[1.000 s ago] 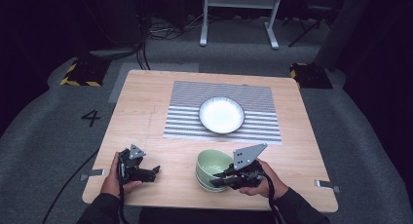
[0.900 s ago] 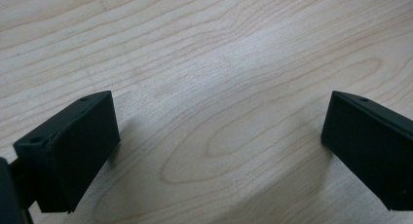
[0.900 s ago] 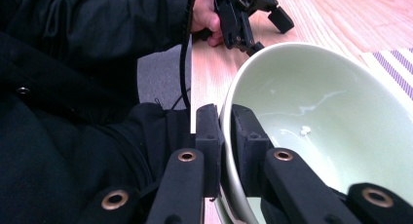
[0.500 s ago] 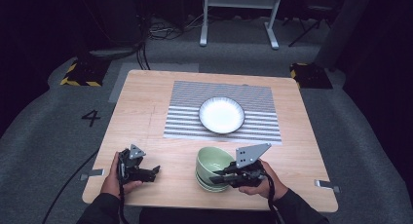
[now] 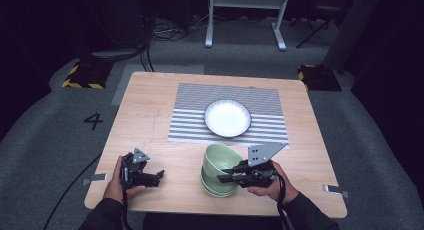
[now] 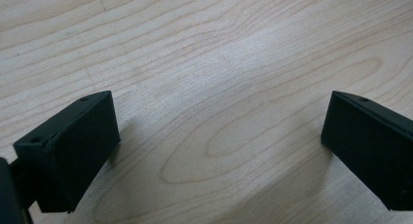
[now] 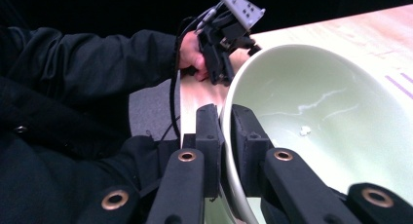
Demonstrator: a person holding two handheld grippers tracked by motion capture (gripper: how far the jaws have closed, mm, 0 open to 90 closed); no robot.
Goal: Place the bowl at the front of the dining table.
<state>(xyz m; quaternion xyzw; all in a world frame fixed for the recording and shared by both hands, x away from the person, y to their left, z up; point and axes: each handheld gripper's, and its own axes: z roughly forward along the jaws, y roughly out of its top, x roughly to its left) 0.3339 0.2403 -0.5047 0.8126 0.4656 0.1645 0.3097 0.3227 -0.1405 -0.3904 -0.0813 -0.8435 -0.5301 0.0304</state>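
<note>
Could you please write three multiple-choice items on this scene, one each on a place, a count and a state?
1. Where does the white plate sit?
A. on the striped mat
B. on the floor
C. in the person's lap

2. How many green bowls are in the stack?
A. one
B. more than one
C. none

3. What is the right tool doing?
A. hanging open over the mat
B. lying on the floor
C. clamped on the rim of the top green bowl

Answers: 1 A, the high view shows the plate on the stripes; 2 B, several rims are nested; 3 C, the right gripper view shows both pads pressing on the rim.
</note>
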